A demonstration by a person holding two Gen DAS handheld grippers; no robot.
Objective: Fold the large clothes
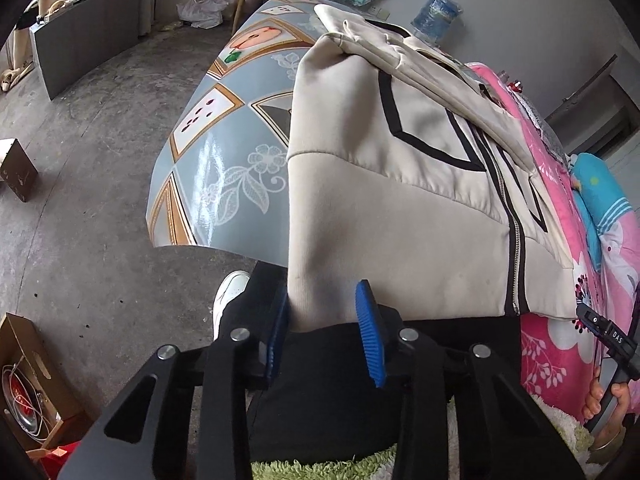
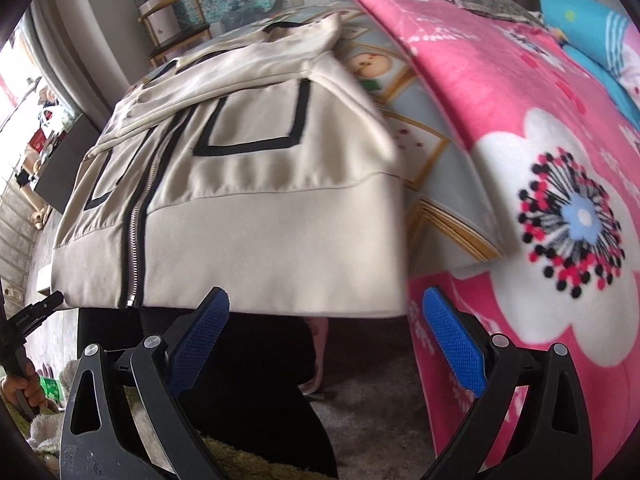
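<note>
L gripper (image 1: 326,330) clamped on cloth; R gripper (image 2: 326,334) open, angled down.

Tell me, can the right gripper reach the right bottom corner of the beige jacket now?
Probably yes. The right gripper is open just below the jacket hem, and nothing lies between its fingers and that corner; the pink blanket stays beside it.

My left gripper (image 1: 326,328) pinches the cream zip-up jacket (image 1: 400,168) at its hem corner, where it overhangs the near edge of the patterned tabletop (image 1: 208,132).
</note>
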